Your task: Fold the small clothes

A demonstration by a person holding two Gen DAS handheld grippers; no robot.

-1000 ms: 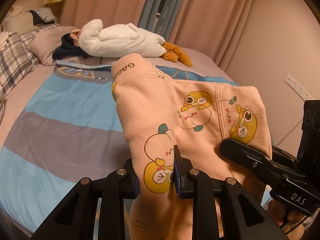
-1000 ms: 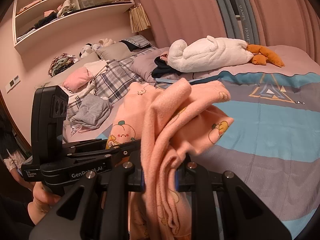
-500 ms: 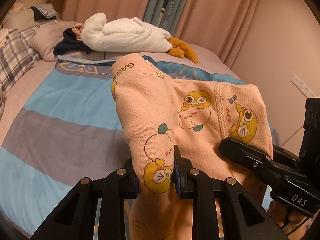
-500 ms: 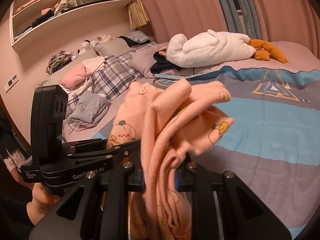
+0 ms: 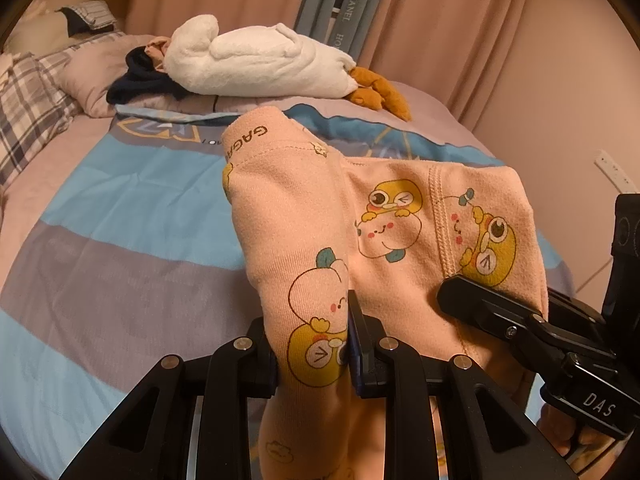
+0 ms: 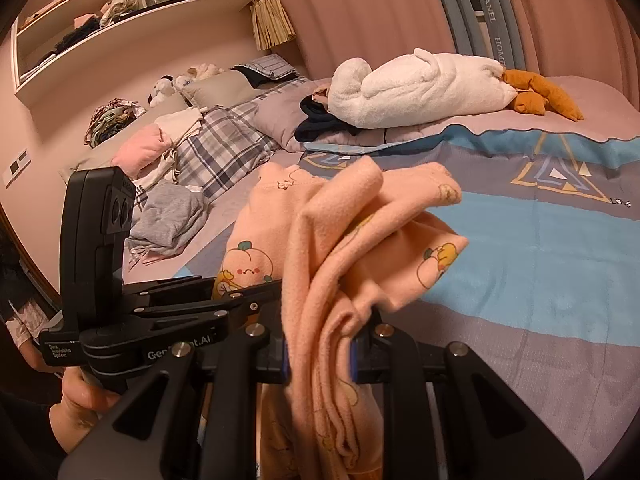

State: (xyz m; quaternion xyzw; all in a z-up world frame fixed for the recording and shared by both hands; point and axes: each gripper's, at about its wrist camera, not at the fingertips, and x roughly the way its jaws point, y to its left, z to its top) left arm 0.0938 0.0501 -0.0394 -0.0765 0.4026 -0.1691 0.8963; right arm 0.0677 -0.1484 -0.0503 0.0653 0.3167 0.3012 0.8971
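A small pink garment printed with yellow and peach cartoon figures hangs in the air above the bed, held by both grippers. My left gripper is shut on its waistband side; the fabric drapes forward over the fingers. My right gripper is shut on a bunched fold of the same garment. The right gripper also shows at the right of the left wrist view, and the left gripper shows at the left of the right wrist view. The garment's lower part hangs out of sight below both grippers.
A bed with a blue and grey striped cover lies below. A white plush goose with orange feet lies at the far end. Plaid pillows and piled clothes sit at the left. Curtains and a wall shelf stand behind.
Both grippers keep their hold on the garment. The views have shifted slightly over the bed; the garment's shape is unchanged.
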